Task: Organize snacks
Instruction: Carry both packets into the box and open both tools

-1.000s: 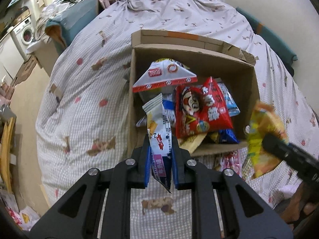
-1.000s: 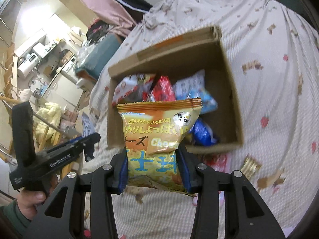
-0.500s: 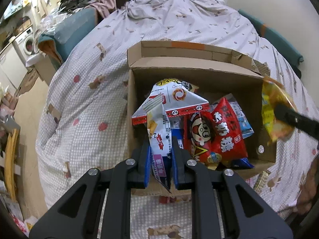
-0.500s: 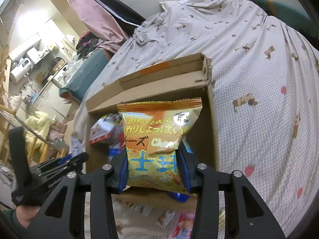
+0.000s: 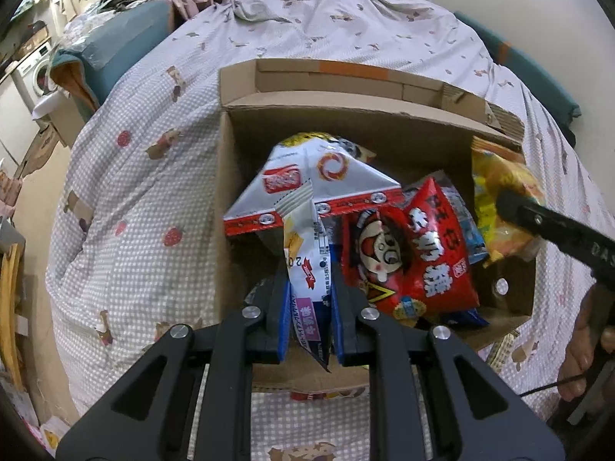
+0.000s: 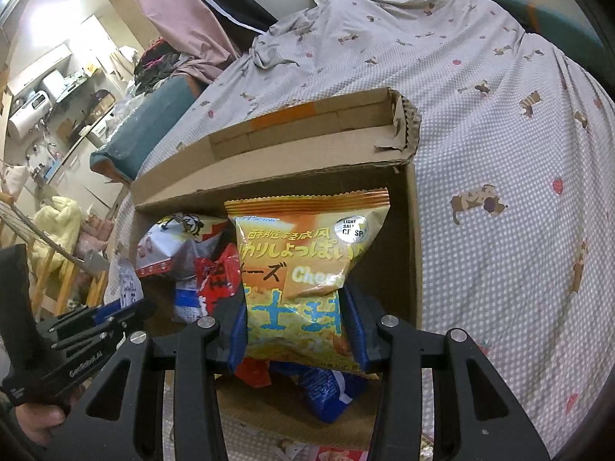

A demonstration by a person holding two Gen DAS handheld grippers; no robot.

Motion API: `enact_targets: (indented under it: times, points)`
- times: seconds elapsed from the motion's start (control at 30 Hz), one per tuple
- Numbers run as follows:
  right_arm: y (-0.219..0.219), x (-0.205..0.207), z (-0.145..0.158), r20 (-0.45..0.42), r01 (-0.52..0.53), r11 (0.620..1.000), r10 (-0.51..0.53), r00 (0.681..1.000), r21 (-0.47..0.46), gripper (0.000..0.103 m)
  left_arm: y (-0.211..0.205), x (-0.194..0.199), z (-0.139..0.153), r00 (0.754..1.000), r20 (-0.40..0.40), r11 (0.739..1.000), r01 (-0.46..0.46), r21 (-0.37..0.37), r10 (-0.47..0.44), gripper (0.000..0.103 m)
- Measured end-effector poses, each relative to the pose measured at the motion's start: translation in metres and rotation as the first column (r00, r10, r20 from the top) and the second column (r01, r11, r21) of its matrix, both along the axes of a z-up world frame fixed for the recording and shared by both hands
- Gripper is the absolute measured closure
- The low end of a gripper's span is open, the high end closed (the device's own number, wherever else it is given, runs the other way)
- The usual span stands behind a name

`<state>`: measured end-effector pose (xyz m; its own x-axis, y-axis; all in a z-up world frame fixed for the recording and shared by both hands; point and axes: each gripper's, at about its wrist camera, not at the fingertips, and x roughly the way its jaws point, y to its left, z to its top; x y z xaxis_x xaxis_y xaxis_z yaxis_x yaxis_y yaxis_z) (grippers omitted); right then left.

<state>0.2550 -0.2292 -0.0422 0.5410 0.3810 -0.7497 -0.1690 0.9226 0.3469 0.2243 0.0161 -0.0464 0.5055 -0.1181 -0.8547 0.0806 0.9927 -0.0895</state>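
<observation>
The cardboard box [image 5: 246, 176] sits on the bed [image 5: 146, 176], flaps up, already heaped with snack packets. It looks stiff enough to hold its shape, but light, and likely to slide on the soft quilt if nudged.

Over its right-hand side hangs the yellow cheese-crisp bag [image 6: 307, 269], pinched low down by the right tongs [image 6: 296, 330], which are closed on it. It reads as puffy, air-filled and feather-light, its contents brittle; a hold on the lower body works, though the crimped seam would probably be kinder to the crisps.

Inside, the red cartoon-face bag [image 5: 411, 253] and the silver-and-red packet [image 5: 311, 188] lie on top, slick film that would likely skid under a loose pinch.

Smallest in play: the slim white sachet [image 5: 305, 269], clamped mid-length in the left tongs [image 5: 307, 319] just over the near wall of the box. It looks thin, floppy and light, and its top droops.

Hard to read: the box floor is buried, the blue packets [image 6: 326, 392] show only corners, and a few wrappers on the quilt below the box are cut off by the tong frames.
</observation>
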Motion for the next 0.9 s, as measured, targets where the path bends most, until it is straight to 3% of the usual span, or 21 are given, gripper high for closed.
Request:
enact_targets:
  times: [0.2, 0.27, 0.33, 0.4, 0.47, 0.53, 0.9]
  points:
    - [0.001, 0.002, 0.004, 0.023, 0.009, 1.000, -0.009, 1.000, 0.005, 0.051, -0.005, -0.001, -0.005, 1.000, -0.012, 1.000, 0.007, 0.024, -0.006, 0.088]
    - [0.001, 0.000, 0.005, 0.030, 0.008, 1.000, -0.008, 1.000, 0.005, 0.022, -0.003, -0.001, -0.009, 0.999, -0.040, 1.000, -0.003, 0.002, 0.003, 0.088]
    - [0.000, -0.003, 0.008, 0.060, 0.019, 1.000, -0.018, 0.998, -0.004, 0.015, -0.002, 0.000, -0.012, 0.998, -0.060, 1.000, -0.003, -0.008, 0.003, 0.086]
    - [-0.003, -0.004, 0.010, 0.066, 0.021, 1.000, -0.021, 0.998, -0.003, 0.015, -0.002, -0.001, -0.012, 0.998, -0.061, 1.000, 0.000, -0.005, 0.000, 0.073]
    - [-0.008, -0.004, 0.010, 0.062, 0.026, 0.999, -0.028, 0.998, 0.025, 0.015, -0.002, -0.002, -0.010, 0.999, -0.054, 1.000, 0.005, -0.010, -0.005, 0.044]
    - [-0.013, -0.003, 0.009, 0.052, 0.038, 0.998, -0.041, 0.998, 0.047, 0.015, -0.002, -0.005, -0.005, 1.000, -0.028, 1.000, -0.001, -0.011, 0.000, 0.031]
    - [-0.021, -0.008, 0.014, 0.061, 0.059, 0.996, -0.062, 0.996, 0.060, 0.015, 0.000, -0.010, 0.002, 1.000, -0.012, 0.999, 0.003, -0.032, -0.003, 0.029]
